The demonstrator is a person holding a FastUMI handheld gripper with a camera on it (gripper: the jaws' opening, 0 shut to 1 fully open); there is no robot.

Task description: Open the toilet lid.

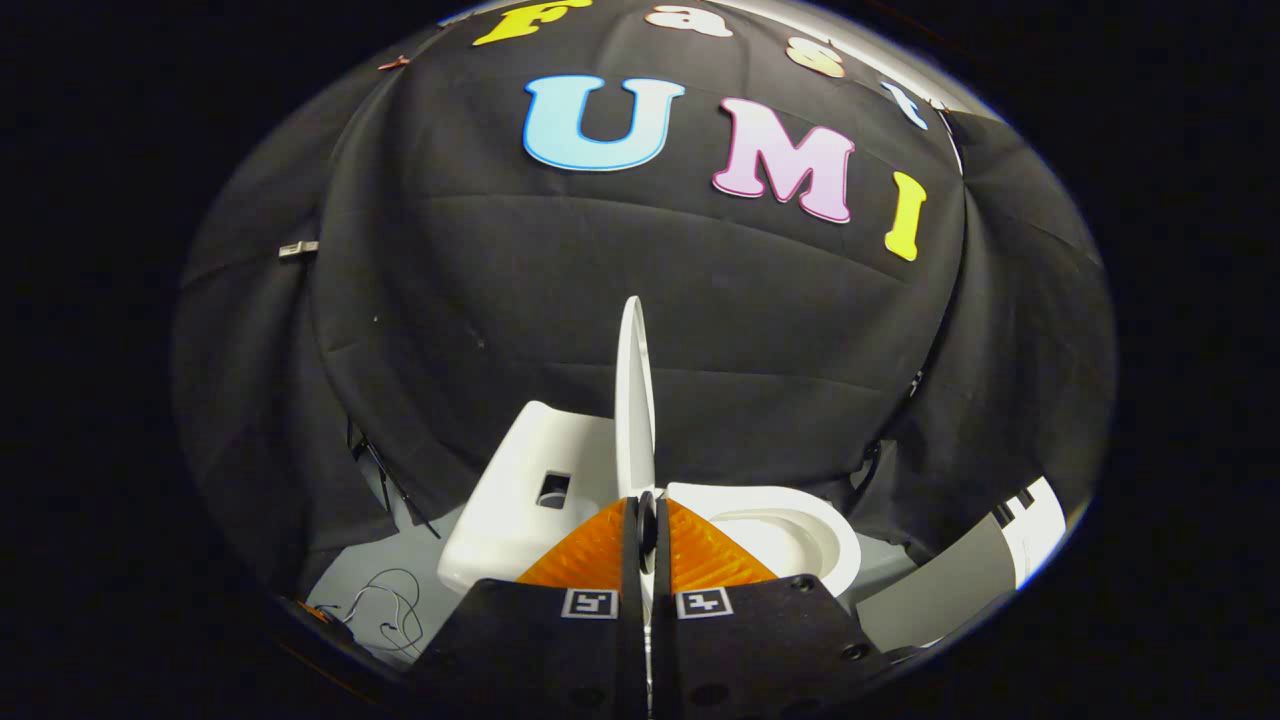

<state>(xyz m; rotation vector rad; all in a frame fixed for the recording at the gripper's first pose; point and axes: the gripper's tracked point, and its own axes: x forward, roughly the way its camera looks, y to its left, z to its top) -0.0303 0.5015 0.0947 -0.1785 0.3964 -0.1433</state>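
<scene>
A small white toilet stands ahead of me. Its lid is raised upright and seen edge-on, rising straight up from between my fingers. My gripper is shut on the lid's lower edge, one finger on each face. To the right of the lid lies the open bowl with its white seat rim. To the left of the lid sits the white tank, which has a small dark square opening on top.
Black cloth hangs close behind and around the toilet. Thin loose wires lie on the grey floor at the left. A grey and white panel leans at the right, beyond the bowl.
</scene>
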